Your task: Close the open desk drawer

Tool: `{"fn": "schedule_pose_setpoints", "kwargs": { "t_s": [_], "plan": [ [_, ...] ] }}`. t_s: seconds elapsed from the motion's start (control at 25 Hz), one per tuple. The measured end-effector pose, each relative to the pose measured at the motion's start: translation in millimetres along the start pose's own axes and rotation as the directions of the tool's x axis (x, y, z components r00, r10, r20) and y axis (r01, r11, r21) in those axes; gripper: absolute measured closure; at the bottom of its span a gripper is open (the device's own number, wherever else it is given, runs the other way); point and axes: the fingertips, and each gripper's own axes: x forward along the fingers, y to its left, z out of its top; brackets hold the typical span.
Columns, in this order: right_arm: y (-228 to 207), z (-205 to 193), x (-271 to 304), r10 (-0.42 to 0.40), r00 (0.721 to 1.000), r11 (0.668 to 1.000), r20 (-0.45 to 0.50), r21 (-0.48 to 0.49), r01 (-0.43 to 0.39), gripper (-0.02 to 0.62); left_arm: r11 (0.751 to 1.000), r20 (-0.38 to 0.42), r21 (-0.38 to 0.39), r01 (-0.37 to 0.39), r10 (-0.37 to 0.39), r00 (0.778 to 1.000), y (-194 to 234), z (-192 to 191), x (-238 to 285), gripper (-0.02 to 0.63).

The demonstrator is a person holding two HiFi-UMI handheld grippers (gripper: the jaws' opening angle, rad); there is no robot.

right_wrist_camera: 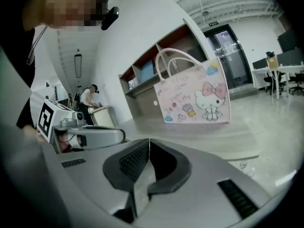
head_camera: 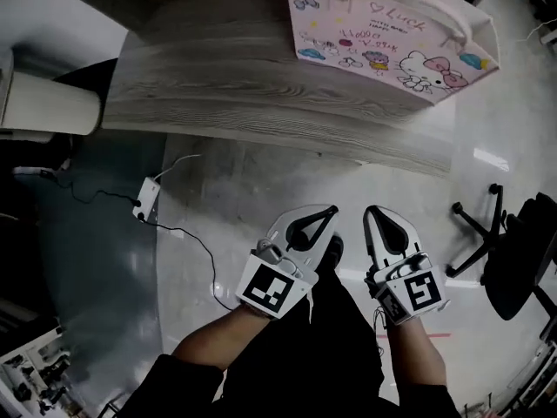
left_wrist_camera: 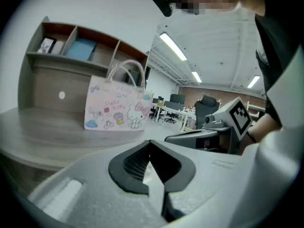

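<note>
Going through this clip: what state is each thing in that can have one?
Left gripper: shut, empty.
Right gripper: shut, empty.
Bag: upright on the desk, handles up.
Power strip: lying on the floor, cable attached.
Drawer: not visible.

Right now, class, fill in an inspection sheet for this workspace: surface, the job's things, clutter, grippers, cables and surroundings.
Surface: wood-grain desk with a curved front edge.
Job's things: no drawer, open or shut, shows in any view.
Clutter: a cartoon-printed tote bag stands on the desk; the shelf unit behind it holds a few items.
Grippers: left gripper and right gripper are both shut with nothing between the jaws, side by side above the floor, short of the desk.
Cables: a white power strip lies on the floor with a black cable trailing from it.
Surroundings: glossy grey floor; black office chair to the right.
</note>
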Motion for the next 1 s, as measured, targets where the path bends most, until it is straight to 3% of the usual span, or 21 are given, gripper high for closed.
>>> {"fn": "schedule_pose_setpoints", "kwargs": {
  "t_s": [0.16,0.24,0.36,0.6,0.8,1.0],
  "plan": [
    [49.9,63.1,-42.6,0.034,0.999,0.999,0.027,-0.037,-0.033,0.581,0.996,0.075,0.083,0.029,-0.036,0.997,-32.2,82.2,-53.9,0.598],
    [73.4,93.9,-57.2,0.049,0.997,0.998,0.061,-0.032,-0.047,0.581,0.993,0.072,0.117,0.03,-0.038,0.997,-34.7,110.0,-80.2,0.598],
    [106.2,122.3,-88.1,0.055,0.993,0.998,0.104,-0.014,-0.054,0.583,0.989,0.024,0.145,0.035,-0.039,0.999,-43.0,128.6,-120.0,0.598],
    [153.4,172.1,-113.2,0.105,0.986,0.991,0.127,-0.095,-0.093,0.583,0.993,0.089,0.116,-0.005,-0.005,0.996,-44.2,172.0,-168.8,0.598],
    [182.3,177.5,-140.4,0.142,0.975,0.977,0.169,-0.184,-0.11,0.584,0.985,0.144,0.174,-0.019,-0.006,0.99,-75.6,181.0,-187.9,0.598],
    [184.0,185.4,-141.2,0.144,0.977,0.977,0.154,-0.18,-0.116,0.584,0.987,0.161,0.158,-0.017,-0.009,0.987,-79.3,196.1,-185.3,0.598]
  ]
}}
